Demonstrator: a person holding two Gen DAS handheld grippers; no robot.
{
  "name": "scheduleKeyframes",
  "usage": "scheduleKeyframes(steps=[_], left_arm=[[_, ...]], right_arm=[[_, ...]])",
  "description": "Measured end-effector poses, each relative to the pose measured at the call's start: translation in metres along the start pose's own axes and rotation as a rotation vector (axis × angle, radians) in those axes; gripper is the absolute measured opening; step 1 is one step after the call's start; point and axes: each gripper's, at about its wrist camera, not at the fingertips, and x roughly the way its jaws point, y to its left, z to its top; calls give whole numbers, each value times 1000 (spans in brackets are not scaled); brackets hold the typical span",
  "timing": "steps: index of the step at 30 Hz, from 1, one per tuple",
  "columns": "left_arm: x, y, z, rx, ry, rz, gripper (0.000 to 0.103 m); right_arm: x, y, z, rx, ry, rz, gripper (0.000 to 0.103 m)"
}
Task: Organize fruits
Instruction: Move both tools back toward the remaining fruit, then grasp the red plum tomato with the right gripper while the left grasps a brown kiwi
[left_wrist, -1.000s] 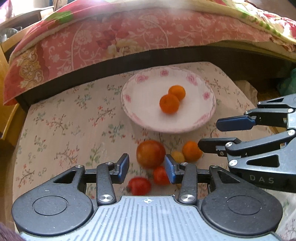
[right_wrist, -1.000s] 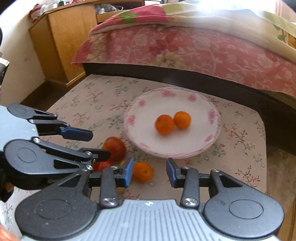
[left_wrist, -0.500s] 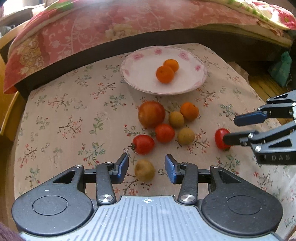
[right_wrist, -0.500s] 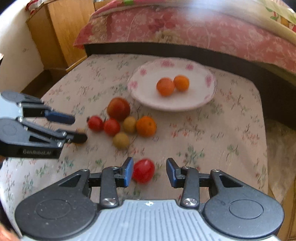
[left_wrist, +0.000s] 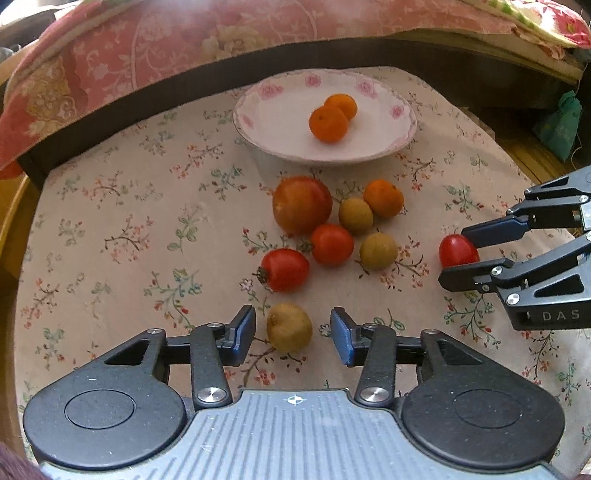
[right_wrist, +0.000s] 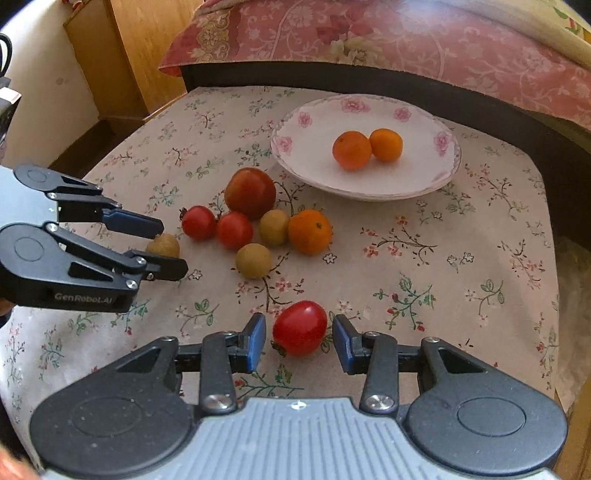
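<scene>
A white floral plate (left_wrist: 384, 147) (right_wrist: 306, 162) at the table's far side holds two oranges (left_wrist: 328, 123) (right_wrist: 351, 150). In front of it lie a large red-orange fruit (left_wrist: 302, 204) (right_wrist: 250, 192), an orange (left_wrist: 383, 198) (right_wrist: 309, 232), small tomatoes (left_wrist: 331, 244) (right_wrist: 234, 230) and brown-green longans (left_wrist: 378, 250) (right_wrist: 253, 260). My left gripper (left_wrist: 293, 334) (right_wrist: 160, 247) is open around a brown longan (left_wrist: 289, 327) (right_wrist: 163, 245). My right gripper (right_wrist: 298, 341) (left_wrist: 458, 254) is open around a red tomato (right_wrist: 300, 327) (left_wrist: 457, 252). Neither fruit is clamped.
The flowered tablecloth (left_wrist: 110, 229) covers a small table in front of a bed with a pink quilt (left_wrist: 147, 48) (right_wrist: 388, 33). A wooden cabinet (right_wrist: 136, 48) stands at the left. A teal bag (left_wrist: 559, 123) lies on the floor at the right.
Both grippers pulled back from the plate toward the near edge and lowered. The left now straddles the brown longan, the right the lone red tomato.
</scene>
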Motion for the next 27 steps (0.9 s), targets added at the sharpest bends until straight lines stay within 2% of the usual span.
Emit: scheduleKeyframes(steps=[3,14,17,20,21,23,27], left_arm=[[2,-2,-1,1,5,1,47],[3,1,-5,-26,-14,6,46],[2,0,-5,-18,-14,7,42],[1,-4,-5,0,-13,17,39],[1,-4,-5,1,-13,15,34],[1,-5,-4,0,-13,11,34],[-1,-9,-5,8,-15,0,34]], right_arm=[[3,-3,-1,6,0,7,42],[6,-4,1,-20,-29,10,42],[5,-2,0,-39,-26,-3,42],[4,1,-2,-66,-24,-19,40],[4,1,-2,-69,-25,-20,38],[3,0,-2,-55,-26,-14,34],[1,-1,-2,-46,-27,-19,34]])
